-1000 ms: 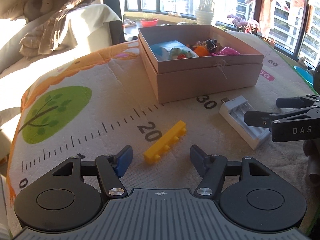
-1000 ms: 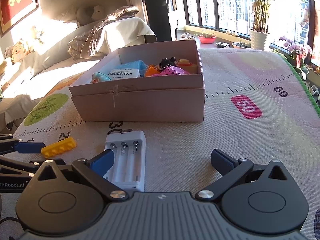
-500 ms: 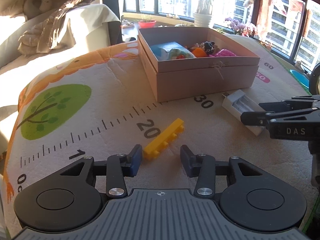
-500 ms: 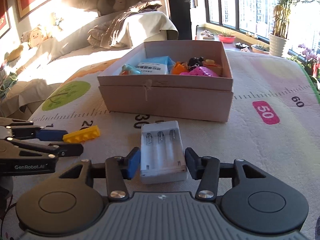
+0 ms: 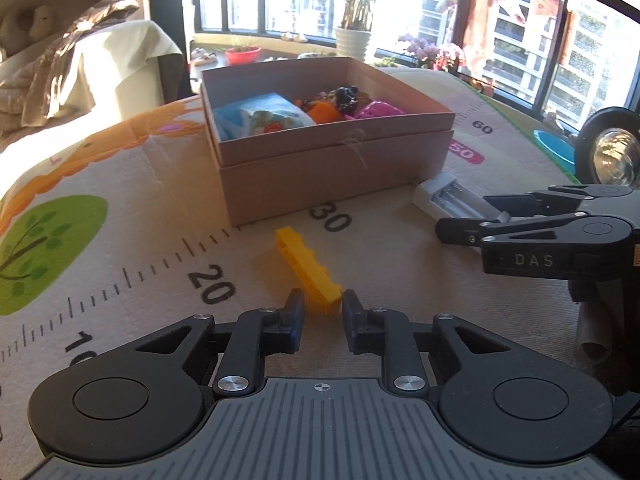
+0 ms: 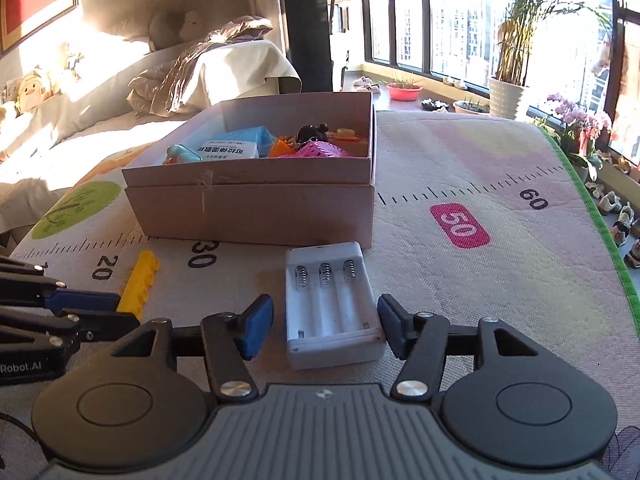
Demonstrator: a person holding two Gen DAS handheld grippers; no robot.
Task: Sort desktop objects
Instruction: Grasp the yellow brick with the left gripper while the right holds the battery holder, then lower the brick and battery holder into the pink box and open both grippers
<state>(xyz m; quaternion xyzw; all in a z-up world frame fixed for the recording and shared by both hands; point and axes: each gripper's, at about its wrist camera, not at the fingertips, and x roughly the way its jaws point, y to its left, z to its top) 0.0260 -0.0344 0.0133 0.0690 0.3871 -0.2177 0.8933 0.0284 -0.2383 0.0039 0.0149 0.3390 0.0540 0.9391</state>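
A yellow toy brick (image 5: 308, 266) lies on the ruler-printed mat; my left gripper (image 5: 322, 316) is shut on its near end. The brick also shows in the right wrist view (image 6: 140, 282). A white battery holder (image 6: 332, 302) lies in front of the cardboard box (image 6: 256, 200). My right gripper (image 6: 324, 328) is open around the holder's near end, the right finger touching it, the left finger a little apart. The box (image 5: 332, 160) holds several small items.
The mat's green edge (image 6: 592, 216) runs along the right, with plant pots and a window beyond. A covered sofa (image 6: 200, 68) stands behind the box. My right gripper appears at the right of the left wrist view (image 5: 472, 220).
My left gripper closed on the yellow brick, which turned to point away from me. My right gripper moved forward around the battery holder and narrowed, then widened a little.
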